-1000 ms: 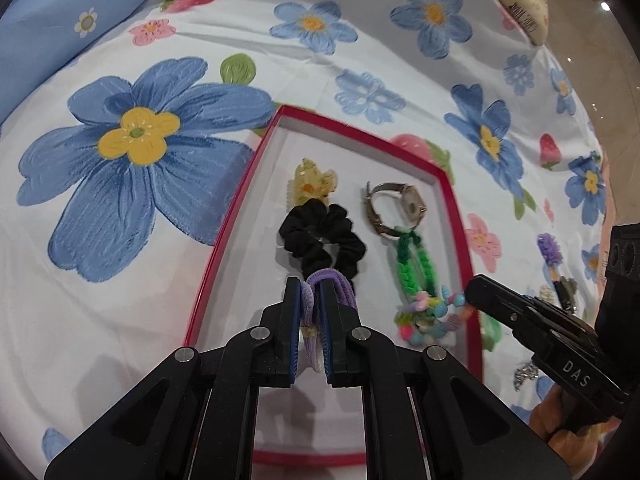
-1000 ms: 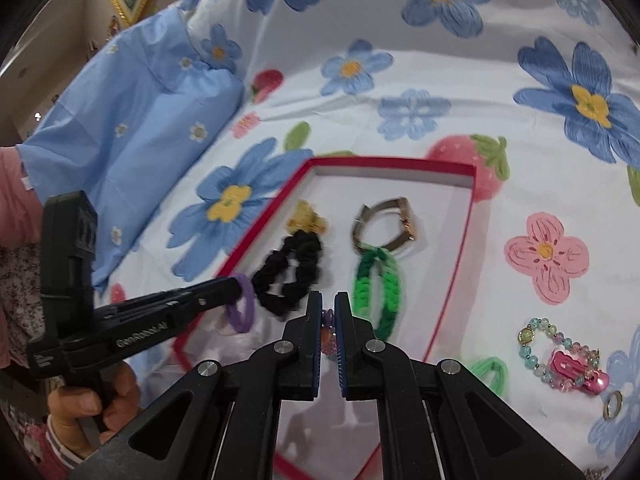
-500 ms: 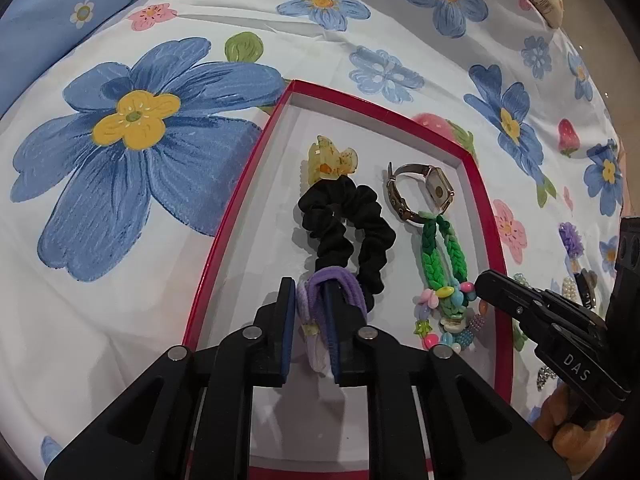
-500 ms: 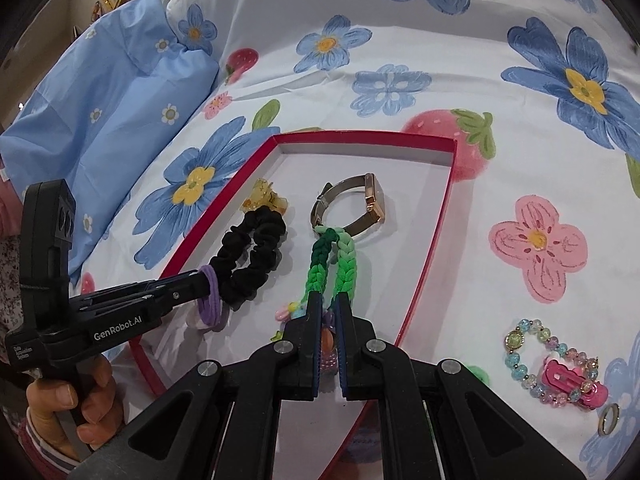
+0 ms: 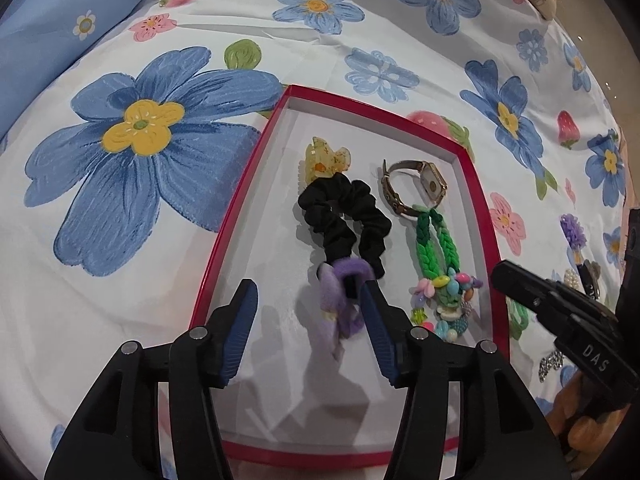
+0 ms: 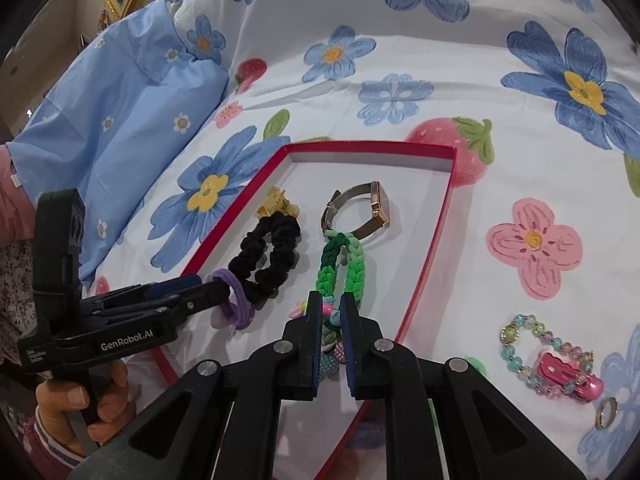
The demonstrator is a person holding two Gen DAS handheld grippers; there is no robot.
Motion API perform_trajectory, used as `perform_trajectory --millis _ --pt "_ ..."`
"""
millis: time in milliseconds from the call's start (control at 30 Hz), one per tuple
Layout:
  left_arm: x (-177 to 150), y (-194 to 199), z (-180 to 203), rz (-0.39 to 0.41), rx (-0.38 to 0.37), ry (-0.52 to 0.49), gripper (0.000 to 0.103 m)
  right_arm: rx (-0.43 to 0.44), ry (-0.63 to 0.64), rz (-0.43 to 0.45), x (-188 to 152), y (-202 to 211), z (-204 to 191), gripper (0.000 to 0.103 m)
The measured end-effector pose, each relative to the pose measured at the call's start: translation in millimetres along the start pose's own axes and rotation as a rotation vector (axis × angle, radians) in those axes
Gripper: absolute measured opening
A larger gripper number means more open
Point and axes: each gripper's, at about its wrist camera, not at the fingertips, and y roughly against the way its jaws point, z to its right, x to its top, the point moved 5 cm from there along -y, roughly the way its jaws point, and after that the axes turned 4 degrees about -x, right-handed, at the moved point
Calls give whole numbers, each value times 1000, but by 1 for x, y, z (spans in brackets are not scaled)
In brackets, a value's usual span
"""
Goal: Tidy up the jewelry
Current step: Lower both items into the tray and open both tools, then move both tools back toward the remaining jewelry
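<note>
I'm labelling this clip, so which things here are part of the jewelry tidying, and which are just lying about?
Part of the job:
red tray
purple hair tie
beaded green bracelet
watch
black scrunchie
bead bracelet
ring

Lying about:
floral sheet
blue pillow

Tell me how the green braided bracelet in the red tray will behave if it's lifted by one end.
The green braided bracelet looks soft and woven, so it would probably hang limp. Its bead cluster at the near end likely makes that end heavier and prone to swinging. Its far end touches the watch, which might get nudged.
</note>
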Motion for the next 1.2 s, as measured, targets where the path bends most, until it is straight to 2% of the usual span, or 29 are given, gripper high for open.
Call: perform_trajectory --millis 167,367,500,833,1200 --pt "-10 7 6 -12 -6 -23 54 5 -1 23 -1 15 0 13" --pt "-15 24 16 20 -30 -23 54 4 -12 49 -5 34 3 13" --pt "-17 33 28 36 -57 -29 54 -6 -30 76 -12 54 14 26" --pt "-33 42 87 33 -144 -111 54 -93 -109 126 -46 109 67 41" --pt "-50 35 152 1 -200 -261 54 -189 -203 121 -91 145 123 41"
